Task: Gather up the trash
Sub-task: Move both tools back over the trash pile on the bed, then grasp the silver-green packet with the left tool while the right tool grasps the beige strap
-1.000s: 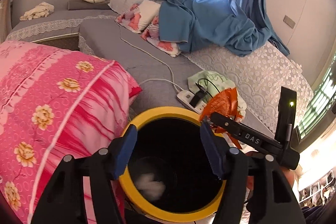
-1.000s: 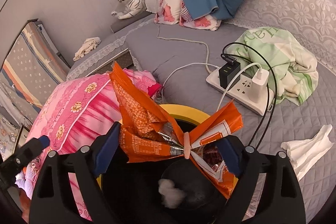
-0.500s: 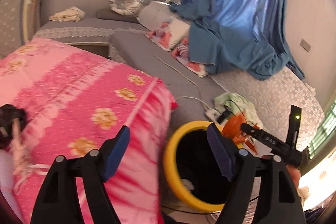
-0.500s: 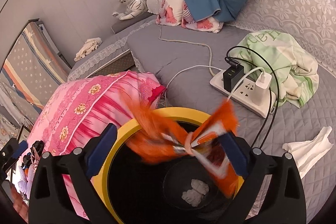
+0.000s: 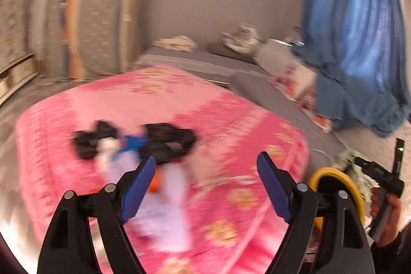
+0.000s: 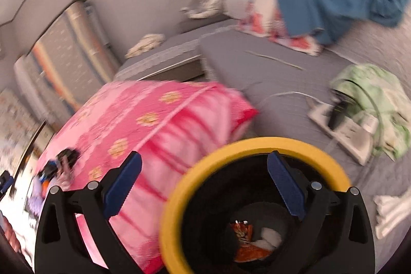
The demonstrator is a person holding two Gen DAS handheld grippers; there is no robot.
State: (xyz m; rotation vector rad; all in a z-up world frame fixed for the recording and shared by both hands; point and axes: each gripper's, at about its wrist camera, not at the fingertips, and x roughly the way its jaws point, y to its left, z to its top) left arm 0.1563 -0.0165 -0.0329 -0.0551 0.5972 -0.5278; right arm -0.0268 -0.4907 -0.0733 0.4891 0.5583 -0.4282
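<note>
Soft daylight is filtering through the blue curtain, which is glowing brightest in its upper folds. Both views are smearing with motion blur: the pink quilt and the dark items on it are losing their edges, while each hand-held gripper frame is staying sharp. Fisheye distortion is bending walls and darkening the corners. The bin interior is lying in deep shadow.

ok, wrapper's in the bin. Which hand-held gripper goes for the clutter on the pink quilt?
Left. The left hand-held gripper faces the blurred clutter pile on the pink quilt, jaws open and empty. The right hand-held gripper hangs over the yellow-rimmed bin.
</note>
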